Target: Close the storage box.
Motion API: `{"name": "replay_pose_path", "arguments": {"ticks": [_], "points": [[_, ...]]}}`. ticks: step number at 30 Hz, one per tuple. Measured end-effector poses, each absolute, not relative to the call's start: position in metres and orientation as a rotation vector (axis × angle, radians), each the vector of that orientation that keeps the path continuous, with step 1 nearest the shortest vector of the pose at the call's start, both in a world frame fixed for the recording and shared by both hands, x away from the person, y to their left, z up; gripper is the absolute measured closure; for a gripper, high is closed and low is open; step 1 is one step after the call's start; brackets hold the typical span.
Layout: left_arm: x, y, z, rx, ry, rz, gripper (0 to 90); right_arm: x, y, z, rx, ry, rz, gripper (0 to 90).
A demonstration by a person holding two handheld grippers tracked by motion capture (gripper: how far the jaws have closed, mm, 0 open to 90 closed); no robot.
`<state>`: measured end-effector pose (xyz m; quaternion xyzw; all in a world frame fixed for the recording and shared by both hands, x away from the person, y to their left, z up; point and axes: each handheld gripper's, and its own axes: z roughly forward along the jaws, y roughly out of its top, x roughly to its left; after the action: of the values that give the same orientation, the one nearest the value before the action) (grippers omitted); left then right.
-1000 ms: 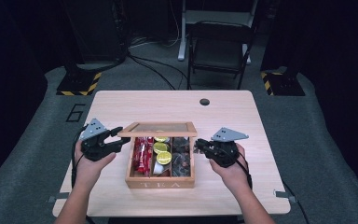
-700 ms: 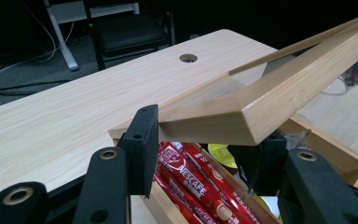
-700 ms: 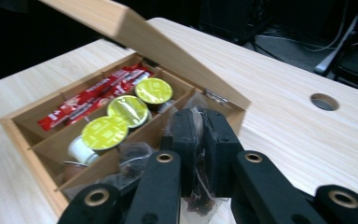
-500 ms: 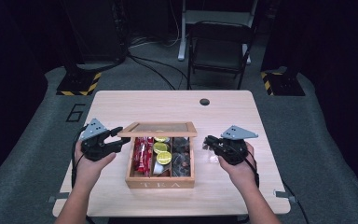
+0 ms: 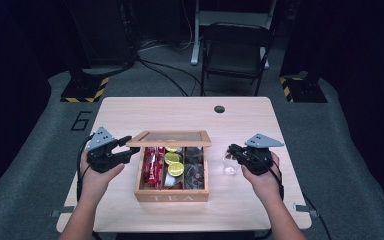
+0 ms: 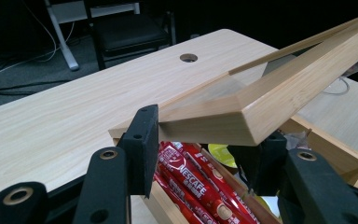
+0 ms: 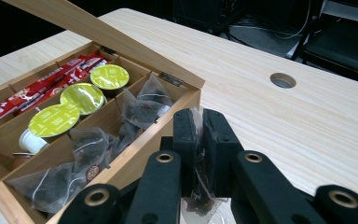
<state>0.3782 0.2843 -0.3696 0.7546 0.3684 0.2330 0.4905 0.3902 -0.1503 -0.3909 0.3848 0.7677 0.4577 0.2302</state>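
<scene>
Bamboo-toned wood frames the tea box (image 5: 171, 192) sitting at the middle of the table (image 5: 180, 110), its glass-paned lid (image 5: 170, 139) raised on its hinges. Inside, red coffee sticks (image 7: 42, 86) are filling the left compartment, green-topped capsules (image 7: 81, 98) the middle one, and dark pyramid tea bags (image 7: 88, 144) the right one. The left gripper (image 6: 198, 154) is holding the lid's front corner, its jaws set fairly wide with the wooden edge lying between them. The right gripper (image 7: 198, 149), just beside the box's right wall, is pinching a tea bag (image 7: 198, 200) tightly between nearly closed jaws. In the high view the right gripper (image 5: 240, 152) is hovering over what may be a small clear glass (image 5: 229, 164) on the table, though the blur makes that uncertain.

The step in hand appears to be carrying a tea bag out of the box toward that glass. The next move likely calls for lowering the bag over the rim and parting the jaws, while the left gripper (image 5: 125, 150) is keeping the lid propped.
</scene>
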Motion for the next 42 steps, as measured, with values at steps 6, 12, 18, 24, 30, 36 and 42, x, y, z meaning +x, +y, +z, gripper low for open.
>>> {"name": "replay_pose_path", "arguments": {"ticks": [6, 12, 18, 24, 30, 36, 42], "points": [[0.378, 0.284, -0.37, 1.832, 0.895, 0.568, 52.7, 0.394, -0.153, -0.392, 1.081, 2.1, 1.249, 84.2], [0.378, 0.284, -0.37, 1.832, 0.894, 0.566, 52.8, 0.397, -0.155, -0.395, 1.089, 2.097, 1.237, 84.2], [0.378, 0.285, -0.37, 1.833, 0.892, 0.567, 52.7, 0.4, -0.156, -0.399, 1.097, 2.099, 1.221, 84.2], [0.378, 0.284, -0.37, 1.835, 0.892, 0.567, 52.7, 0.403, -0.158, -0.4, 1.107, 2.091, 1.219, 84.2], [0.378, 0.285, -0.37, 1.837, 0.891, 0.566, 52.7, 0.406, -0.16, -0.403, 1.116, 2.088, 1.209, 84.1], [0.378, 0.285, -0.37, 1.837, 0.891, 0.566, 52.7, 0.407, -0.161, -0.408, 1.138, 2.094, 1.194, 84.1], [0.378, 0.285, -0.37, 1.838, 0.891, 0.566, 52.7, 0.41, -0.161, -0.415, 1.153, 2.107, 1.184, 84.1]]}}
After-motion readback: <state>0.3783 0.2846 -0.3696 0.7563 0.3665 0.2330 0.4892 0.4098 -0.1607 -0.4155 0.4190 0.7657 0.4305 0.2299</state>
